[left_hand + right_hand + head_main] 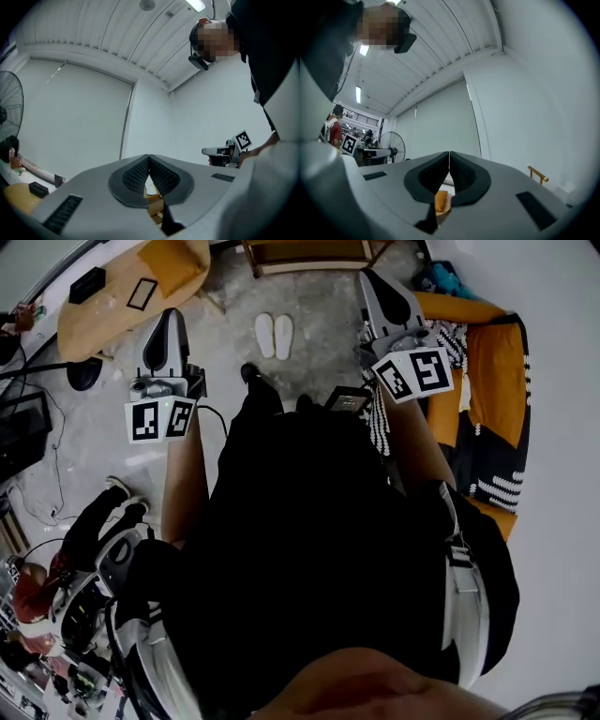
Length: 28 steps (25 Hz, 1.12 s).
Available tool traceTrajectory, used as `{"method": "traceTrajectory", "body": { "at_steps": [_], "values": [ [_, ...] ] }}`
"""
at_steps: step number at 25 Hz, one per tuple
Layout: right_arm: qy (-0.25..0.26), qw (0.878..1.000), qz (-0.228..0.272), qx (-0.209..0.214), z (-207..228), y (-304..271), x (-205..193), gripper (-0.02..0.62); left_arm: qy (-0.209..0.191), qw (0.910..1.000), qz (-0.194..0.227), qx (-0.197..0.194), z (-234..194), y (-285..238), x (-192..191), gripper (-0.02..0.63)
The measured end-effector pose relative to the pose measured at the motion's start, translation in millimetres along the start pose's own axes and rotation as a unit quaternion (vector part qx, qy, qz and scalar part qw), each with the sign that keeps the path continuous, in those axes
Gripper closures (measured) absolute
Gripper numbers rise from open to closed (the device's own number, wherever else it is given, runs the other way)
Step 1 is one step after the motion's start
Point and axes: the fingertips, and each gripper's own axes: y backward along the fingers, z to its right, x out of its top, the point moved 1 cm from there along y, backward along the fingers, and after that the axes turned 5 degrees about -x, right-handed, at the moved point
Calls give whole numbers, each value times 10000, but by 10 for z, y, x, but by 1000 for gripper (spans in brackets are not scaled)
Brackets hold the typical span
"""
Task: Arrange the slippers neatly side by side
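Observation:
Two white slippers (274,336) lie side by side on the grey floor, far ahead of me in the head view. My left gripper (170,326) is held up at the left of them, shut and holding nothing. My right gripper (384,292) is held up at the right, also shut and holding nothing. In the left gripper view the jaws of the left gripper (149,157) meet at their tips, and a sliver of one white slipper (151,189) shows through the gap below. In the right gripper view the right gripper (449,153) points slightly upward at a white wall.
A wooden table (122,292) with an orange cushion (172,262) stands at the far left. An orange and black-and-white couch (487,399) runs along the right. A wooden frame (309,255) stands behind the slippers. Another person (56,568) crouches at the lower left. A fan (392,146) stands by the wall.

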Motion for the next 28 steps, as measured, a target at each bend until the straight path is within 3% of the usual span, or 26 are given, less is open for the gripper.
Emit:
{"method": "traceTrajectory", "body": {
  "at_steps": [7,14,19,28],
  "values": [
    [-96,9993,-75,-347,-30,529,-111,563,61,9986,-330,411,350,525,-92,590],
    [-4,9992,5,-409,-224,895,7,563,-32,9998,-122,122,619,728,97,591],
    [95,9991,-17,-419,-580,1105,97,563,-37,9999,72,-87,733,975,262,591],
    [133,9986,-429,-273,-1551,1617,-124,563,593,9981,-23,-192,931,1964,99,591]
  ]
}}
